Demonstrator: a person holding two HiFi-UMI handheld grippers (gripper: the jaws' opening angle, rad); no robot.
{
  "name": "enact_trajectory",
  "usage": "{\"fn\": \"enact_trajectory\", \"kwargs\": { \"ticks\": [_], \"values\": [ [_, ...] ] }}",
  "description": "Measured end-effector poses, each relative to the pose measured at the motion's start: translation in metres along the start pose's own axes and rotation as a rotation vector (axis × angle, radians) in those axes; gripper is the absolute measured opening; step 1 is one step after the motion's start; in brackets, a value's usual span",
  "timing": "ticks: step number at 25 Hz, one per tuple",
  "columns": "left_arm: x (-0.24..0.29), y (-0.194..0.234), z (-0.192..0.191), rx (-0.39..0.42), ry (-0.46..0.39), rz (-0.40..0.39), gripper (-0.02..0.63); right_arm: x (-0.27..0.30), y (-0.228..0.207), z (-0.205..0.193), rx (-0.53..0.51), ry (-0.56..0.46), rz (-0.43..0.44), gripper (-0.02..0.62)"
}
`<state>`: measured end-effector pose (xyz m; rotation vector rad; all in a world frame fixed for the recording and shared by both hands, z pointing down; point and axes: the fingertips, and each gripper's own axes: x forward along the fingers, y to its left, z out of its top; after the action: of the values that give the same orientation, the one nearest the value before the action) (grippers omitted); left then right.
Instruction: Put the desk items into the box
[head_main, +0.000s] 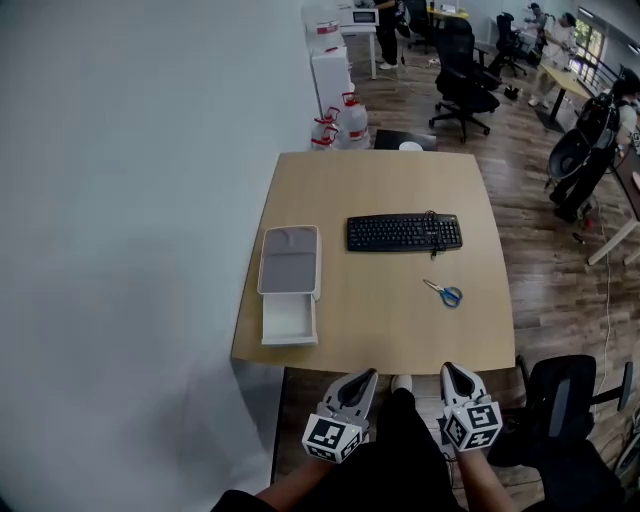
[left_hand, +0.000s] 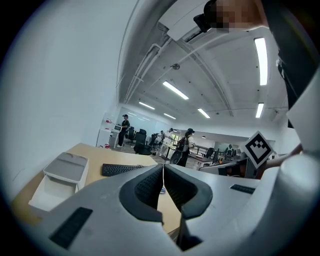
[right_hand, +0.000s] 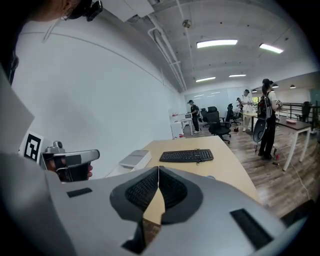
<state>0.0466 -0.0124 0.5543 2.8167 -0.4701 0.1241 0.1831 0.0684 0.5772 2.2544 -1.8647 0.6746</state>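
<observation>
Keyboard (head_main: 404, 232) and scissors (head_main: 445, 293) lying on desk (head_main: 380, 180), box (head_main: 288, 318) empty: nothing packed yet. Left gripper (head_main: 362, 380) and right gripper (head_main: 455, 374) closed, holding nothing.

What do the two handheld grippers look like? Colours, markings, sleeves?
The left gripper and right gripper match: light grey moulded shells tapering to two jaws lined with black ribbed pads. Each carries a white cube with black square markers. No cables visible. The forearms are unsleeved; the clothing is black.
</observation>
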Motion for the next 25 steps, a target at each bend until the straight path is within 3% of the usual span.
{"fn": "enact_trajectory", "kwargs": {
  "ticks": [6,10,15,18,25],
  "values": [
    [0.071,0.021,0.017,0.054,-0.014,0.079,0.017,0.049,-0.06,0.003,0.003,0.037,-0.001,0.06],
    [0.125,0.029,0.015,-0.016,0.021,0.054,0.017,0.079,-0.112,0.0,0.012,0.066,-0.048,0.06],
    [0.177,0.04,0.011,-0.054,0.061,0.063,0.017,0.124,-0.159,-0.023,-0.003,0.184,-0.014,0.064],
    [0.197,0.048,0.01,-0.064,0.075,0.091,0.017,0.152,-0.183,-0.042,-0.026,0.267,0.021,0.128],
    [0.223,0.066,0.004,-0.067,0.111,0.146,0.017,0.218,-0.228,-0.088,-0.186,0.454,0.07,0.187]
  ]
}}
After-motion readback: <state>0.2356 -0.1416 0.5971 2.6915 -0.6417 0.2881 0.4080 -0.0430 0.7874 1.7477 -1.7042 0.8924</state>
